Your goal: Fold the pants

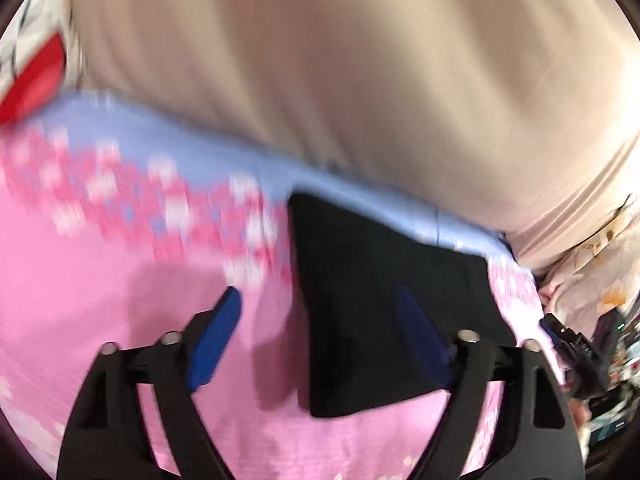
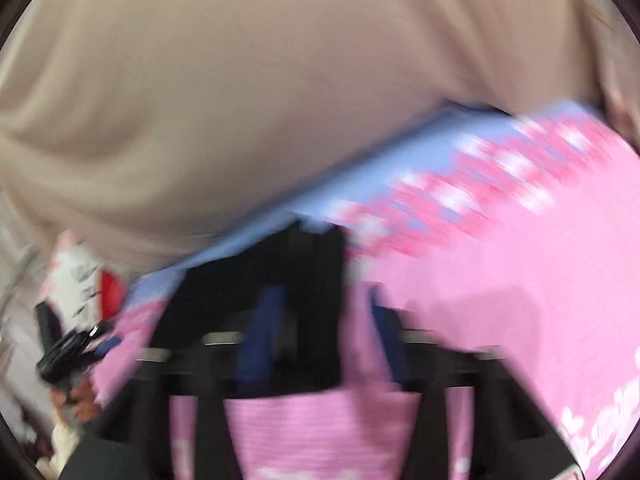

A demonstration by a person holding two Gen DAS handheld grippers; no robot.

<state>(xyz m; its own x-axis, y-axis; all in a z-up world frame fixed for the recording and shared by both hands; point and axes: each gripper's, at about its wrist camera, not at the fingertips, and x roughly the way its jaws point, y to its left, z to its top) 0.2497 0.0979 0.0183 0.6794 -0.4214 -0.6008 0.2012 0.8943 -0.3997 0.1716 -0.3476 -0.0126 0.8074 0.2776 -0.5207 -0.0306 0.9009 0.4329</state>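
The black pants (image 1: 372, 308) lie folded into a small block on a pink flowered sheet (image 1: 100, 280). My left gripper (image 1: 320, 300) is open above the sheet; its left blue finger (image 1: 218, 340) is over pink cloth and its right finger (image 1: 420, 340) is over the pants. In the blurred right wrist view the pants (image 2: 280, 280) lie just ahead of my right gripper (image 2: 324, 308), whose blue fingers (image 2: 260, 336) stand apart, open, with nothing between them.
A person in a beige shirt (image 1: 340, 60) fills the far side close to the sheet's blue edge (image 1: 168, 136). A red and white object (image 1: 32, 76) is at the far left. The other gripper (image 1: 576, 348) shows at the right edge.
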